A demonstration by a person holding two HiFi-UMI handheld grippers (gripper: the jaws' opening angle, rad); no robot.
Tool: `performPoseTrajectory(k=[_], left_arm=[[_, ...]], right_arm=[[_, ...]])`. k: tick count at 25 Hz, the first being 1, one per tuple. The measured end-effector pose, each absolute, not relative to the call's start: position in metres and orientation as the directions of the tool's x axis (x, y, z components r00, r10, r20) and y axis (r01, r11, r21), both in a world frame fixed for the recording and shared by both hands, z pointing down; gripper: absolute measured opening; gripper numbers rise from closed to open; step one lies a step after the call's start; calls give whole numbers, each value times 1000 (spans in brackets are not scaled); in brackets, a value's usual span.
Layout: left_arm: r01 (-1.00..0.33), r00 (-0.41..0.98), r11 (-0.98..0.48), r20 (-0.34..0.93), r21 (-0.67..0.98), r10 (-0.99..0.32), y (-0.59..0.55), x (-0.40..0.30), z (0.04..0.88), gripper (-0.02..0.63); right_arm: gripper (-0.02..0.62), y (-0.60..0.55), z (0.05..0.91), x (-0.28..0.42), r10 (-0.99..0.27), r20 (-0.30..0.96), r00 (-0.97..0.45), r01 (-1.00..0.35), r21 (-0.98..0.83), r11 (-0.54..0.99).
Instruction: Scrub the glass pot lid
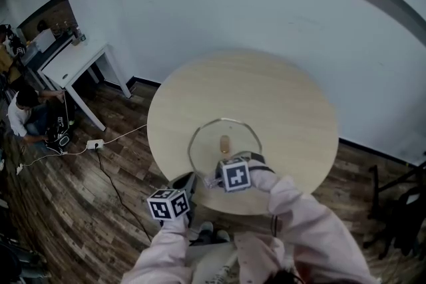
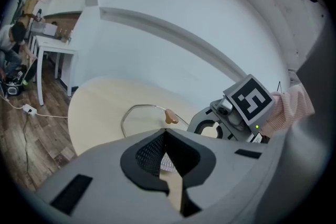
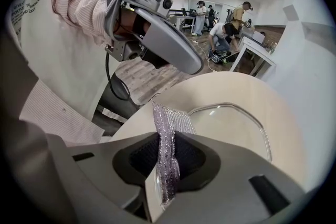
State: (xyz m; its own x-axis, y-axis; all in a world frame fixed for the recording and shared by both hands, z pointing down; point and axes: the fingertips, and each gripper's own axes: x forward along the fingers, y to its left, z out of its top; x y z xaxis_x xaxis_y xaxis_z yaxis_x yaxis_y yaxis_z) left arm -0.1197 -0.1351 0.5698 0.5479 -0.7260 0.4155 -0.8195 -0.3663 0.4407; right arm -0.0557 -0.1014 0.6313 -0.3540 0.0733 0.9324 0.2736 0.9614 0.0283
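On round wood table (image 1: 293, 103): glass lid (image 1: 203, 140) lies flat, knob (image 1: 225, 142) up, toward the near edge. R gripper (image 3: 167, 136) clamped on silvery mesh scrubber (image 3: 169, 118). Scrubber stands on edge betw the pads, top part sticking out past the tips, lower end over lid's near rim; contact w/ glass can't be confirmed. L gripper (image 2: 165, 132) tips pressed together, nothing pinched betw them. It sits just off lid's near-left rim, apart from lid per R gripper view. Both grippers close together at near side of table, R over lid edge, L beside it. Bkgd: white desk (image 1: 73, 63) and ppl far left, wood floor (image 1: 80, 209).
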Motion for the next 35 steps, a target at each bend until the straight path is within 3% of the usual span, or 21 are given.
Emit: performPoseTrajectory(k=[11, 18, 24, 35], left_arm=[[-819, 550, -370, 417, 438, -724, -132, -116, 569, -6], [-822, 546, -375, 408, 429, -732, -131, -116, 565, -6], [-823, 546, -384, 397, 418, -738, -133, -115, 560, -6], [-822, 547, -404, 362, 401, -755, -133, -117, 546, -6]], right_arm=[[81, -99, 624, -58, 55, 907, -418, 160, 13, 987], [81, -118, 609, -56, -11, 837, -548, -95, -49, 994], [81, -129, 595, -49, -69, 689, -722, -309, -232, 922], [80, -136, 548, -50, -268, 371, -889, -415, -406, 814]])
